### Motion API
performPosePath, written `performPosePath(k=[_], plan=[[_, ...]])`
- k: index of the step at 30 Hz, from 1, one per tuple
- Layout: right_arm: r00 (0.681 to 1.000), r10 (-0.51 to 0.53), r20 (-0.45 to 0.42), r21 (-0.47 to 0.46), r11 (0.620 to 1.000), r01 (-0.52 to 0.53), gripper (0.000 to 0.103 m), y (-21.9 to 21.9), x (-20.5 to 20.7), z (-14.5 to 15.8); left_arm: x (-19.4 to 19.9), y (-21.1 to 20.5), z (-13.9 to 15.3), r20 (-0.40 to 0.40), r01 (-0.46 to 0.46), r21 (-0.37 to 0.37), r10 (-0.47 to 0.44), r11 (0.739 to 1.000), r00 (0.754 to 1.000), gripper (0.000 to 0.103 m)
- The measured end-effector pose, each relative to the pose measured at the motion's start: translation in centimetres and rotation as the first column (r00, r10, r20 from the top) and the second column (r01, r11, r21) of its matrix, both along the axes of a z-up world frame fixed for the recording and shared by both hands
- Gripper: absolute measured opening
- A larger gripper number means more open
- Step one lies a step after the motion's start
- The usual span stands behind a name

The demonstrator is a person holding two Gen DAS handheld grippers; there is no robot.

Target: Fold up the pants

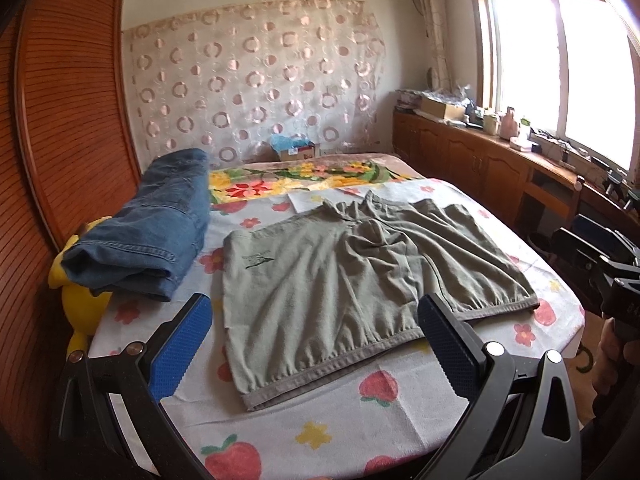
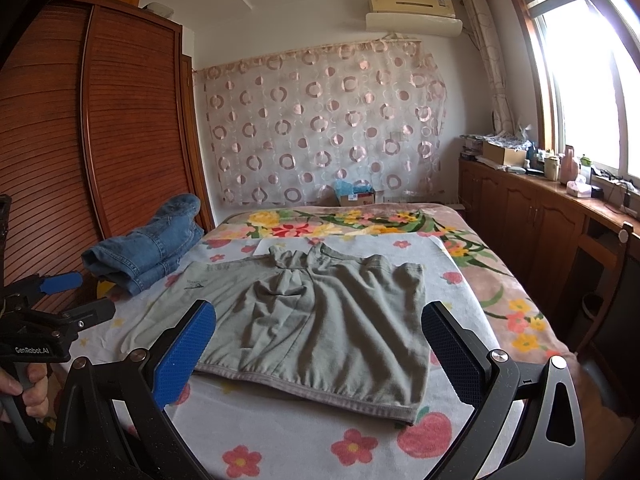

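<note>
Your left gripper [image 1: 316, 344] has its fingers spread wide, blue pads [image 1: 180, 348] facing each other across the gap, nothing between them. It hovers over the near edge of the bed, not touching cloth as far as the left wrist view shows. Your right gripper [image 2: 320, 352] is the same: fingers far apart, pads [image 2: 182, 354] bare, holding nothing, poised above the waistband side of the shorts. In the right wrist view your left hand [image 2: 24, 388] shows wrapped round the other tool's handle at the lower left (its blue-tipped fingers point toward the jeans, also parted).

The grey-green shorts [image 1: 352, 280] lie spread flat on the strawberry-and-flower sheet [image 1: 360, 432], elastic waistband [image 1: 352, 364] nearest you, legs pointing away, some wrinkles bunched at the crotch. A small dark logo sits on the left leg panel. Not yet folded.

Just left of the shorts, a pile of blue jeans [image 1: 160, 232] rests partly on a yellow plush toy [image 1: 80, 304] at the bed's left edge. Beyond, a floral blanket [image 1: 296, 180] crosses the bed, then a cardboard box [image 1: 296, 150] against the circle-patterned curtain [image 1: 256, 80]. Wooden wardrobe [image 1: 72, 120] on the left, window [image 1: 560, 60] and low cabinets [image 1: 480, 164] on the right.
</note>
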State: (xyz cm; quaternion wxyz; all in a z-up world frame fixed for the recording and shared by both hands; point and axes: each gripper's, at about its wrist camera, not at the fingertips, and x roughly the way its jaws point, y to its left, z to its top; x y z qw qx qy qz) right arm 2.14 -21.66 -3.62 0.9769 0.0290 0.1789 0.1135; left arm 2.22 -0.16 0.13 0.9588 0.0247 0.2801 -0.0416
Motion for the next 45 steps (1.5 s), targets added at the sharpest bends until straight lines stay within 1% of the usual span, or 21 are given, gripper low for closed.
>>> performPosePath(k=[11, 16, 18, 22, 26, 31, 38, 39, 41, 43, 45], plan=[[1.0, -0.01, 0.016, -0.034, 0.999, 0.01, 0.101, -0.4, 0.9, 0.2, 3.6, -1.4, -1.2, -0.035, 0.087, 0.02, -0.086, 0.996, 0.996, 0.103], [1.0, -0.016, 0.012, -0.045, 0.999, 0.017, 0.098, -0.6, 1.8, 0.2, 5.0, -2.3, -1.6, -0.041, 0.103, 0.033, -0.102, 0.994, 0.994, 0.103], [1.0, -0.019, 0.012, -0.055, 0.998, 0.02, 0.097, -0.6, 2.1, 0.2, 5.6, -2.5, -1.6, -0.048, 0.121, 0.023, -0.12, 0.992, 0.992, 0.103], [1.0, -0.029, -0.005, -0.069, 0.997, 0.028, 0.094, -0.7, 2.6, -0.1, 6.5, -2.9, -1.4, -0.051, 0.138, 0.024, -0.136, 0.99, 0.989, 0.103], [0.999, -0.036, -0.03, -0.062, 0.997, 0.034, 0.091, -1.3, 3.3, -0.4, 7.7, -3.2, -1.5, -0.065, 0.16, 0.021, -0.159, 0.987, 0.985, 0.103], [0.997, -0.038, -0.073, -0.076, 0.997, 0.032, 0.082, -2.0, 5.2, -0.6, 9.2, -3.8, -2.2, -0.091, 0.178, 0.022, -0.175, 0.984, 0.98, 0.103], [0.991, -0.038, -0.131, -0.142, 0.99, 0.019, 0.071, -2.8, 7.6, -0.4, 11.1, -4.7, -3.7, -0.137, 0.194, 0.026, -0.188, 0.981, 0.972, 0.103], [0.988, -0.029, -0.151, -0.149, 0.989, 0.006, 0.067, -2.9, 8.1, -0.5, 11.3, -4.8, -4.0, -0.145, 0.196, 0.024, -0.191, 0.98, 0.971, 0.103], [0.984, -0.03, -0.175, -0.156, 0.988, 0.002, 0.064, -3.2, 8.7, -0.6, 11.5, -5.0, -4.3, -0.156, 0.204, 0.019, -0.199, 0.979, 0.967, 0.103], [0.979, -0.02, -0.205, -0.164, 0.986, -0.014, 0.056, -3.6, 9.3, -0.6, 11.8, -5.3, -4.7, -0.169, 0.215, 0.018, -0.209, 0.976, 0.963, 0.103], [0.972, -0.014, -0.236, -0.169, 0.985, -0.027, 0.053, -4.1, 10.0, -0.4, 12.1, -5.6, -5.1, -0.185, 0.224, 0.02, -0.216, 0.974, 0.959, 0.103]])
